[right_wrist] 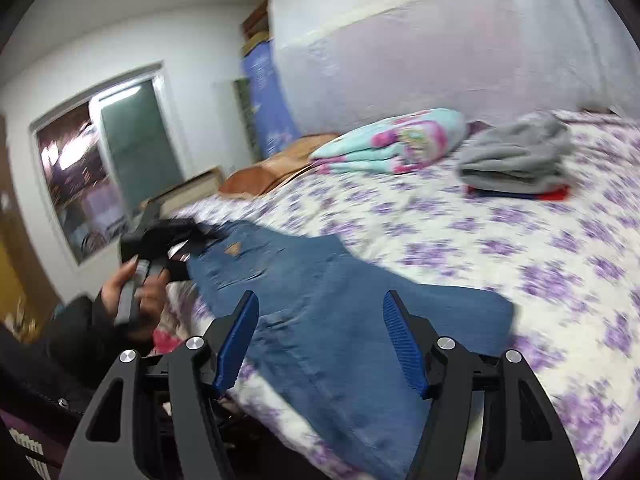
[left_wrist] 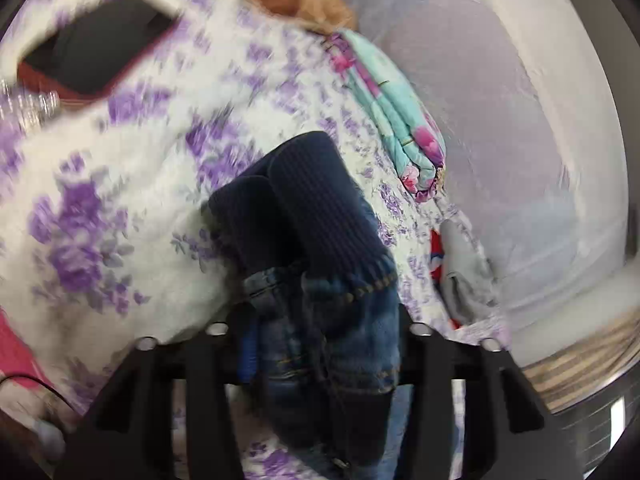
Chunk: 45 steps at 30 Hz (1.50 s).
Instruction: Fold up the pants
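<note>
One pair of jeans is spread flat on the bed, which is covered in a purple-flowered sheet. Two grippers are in play. The left gripper is clamped on the waistband end of the jeans, with the dark ribbed band and denim bunched up between its jaws in the left wrist view. From the right wrist view that same gripper can be seen at the far left end of the jeans, held in the left hand.

The right gripper is wide open, nothing between its blue pads, and the leg part of the jeans is seen just beyond and under the jaws.

Other stuff on the bed: one folded turquoise-and-pink blanket, one grey garment sat on something red and blue, and one brown pillow, all well apart from the jeans. One dark phone-like thing is also lying on the sheet. Everything's a bit blurred.
</note>
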Each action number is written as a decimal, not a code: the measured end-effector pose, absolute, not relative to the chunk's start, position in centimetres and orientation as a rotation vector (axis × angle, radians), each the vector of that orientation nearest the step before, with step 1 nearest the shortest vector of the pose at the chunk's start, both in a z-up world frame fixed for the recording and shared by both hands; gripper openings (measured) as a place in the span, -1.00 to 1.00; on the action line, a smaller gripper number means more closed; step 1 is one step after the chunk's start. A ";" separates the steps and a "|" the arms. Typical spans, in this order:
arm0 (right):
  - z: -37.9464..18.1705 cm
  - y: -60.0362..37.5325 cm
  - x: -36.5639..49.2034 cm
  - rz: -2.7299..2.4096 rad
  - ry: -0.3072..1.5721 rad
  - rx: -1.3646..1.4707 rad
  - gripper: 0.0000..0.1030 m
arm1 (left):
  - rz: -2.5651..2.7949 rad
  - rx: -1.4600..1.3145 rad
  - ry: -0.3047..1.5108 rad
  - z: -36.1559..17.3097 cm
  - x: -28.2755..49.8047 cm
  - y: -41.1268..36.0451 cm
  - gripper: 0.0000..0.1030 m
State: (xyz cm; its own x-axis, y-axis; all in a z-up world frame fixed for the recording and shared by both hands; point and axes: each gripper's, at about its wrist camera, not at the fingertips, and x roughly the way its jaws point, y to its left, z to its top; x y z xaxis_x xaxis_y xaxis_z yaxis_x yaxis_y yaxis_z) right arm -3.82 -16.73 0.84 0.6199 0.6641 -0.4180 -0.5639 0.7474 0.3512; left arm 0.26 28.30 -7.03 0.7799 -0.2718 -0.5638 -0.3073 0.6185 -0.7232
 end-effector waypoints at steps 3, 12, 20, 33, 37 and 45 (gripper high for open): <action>0.3 -19.6 -3.3 0.643 0.562 0.264 0.27 | 0.061 -0.712 0.652 -4.2 -0.5 25.6 -0.33; -1.3 -28.1 -2.8 0.427 0.552 0.444 0.27 | 0.008 0.166 0.391 5.9 -5.4 5.0 -0.28; -2.8 -31.3 -3.9 0.367 0.585 0.510 0.27 | -0.374 0.504 0.558 -4.0 -6.0 -10.3 0.24; -2.3 -28.4 -2.7 0.693 0.673 0.597 0.35 | -0.606 0.092 0.621 -0.6 -5.1 -5.1 0.82; -2.8 -25.4 -0.6 0.707 0.766 0.527 0.35 | -0.540 0.043 0.575 0.4 -4.8 -2.1 0.82; -3.7 -20.5 1.7 0.729 0.888 0.397 -0.08 | -0.484 -0.009 0.651 -1.6 -2.4 -0.2 0.90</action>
State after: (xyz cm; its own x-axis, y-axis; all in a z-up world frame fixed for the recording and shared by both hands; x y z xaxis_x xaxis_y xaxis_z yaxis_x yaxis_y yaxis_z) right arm 1.72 -20.54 -3.70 0.4177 0.7178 -0.5570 -0.4069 0.6959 0.5917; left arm -2.36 -0.17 -1.59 0.6887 -0.4355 -0.5797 0.4300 0.8891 -0.1570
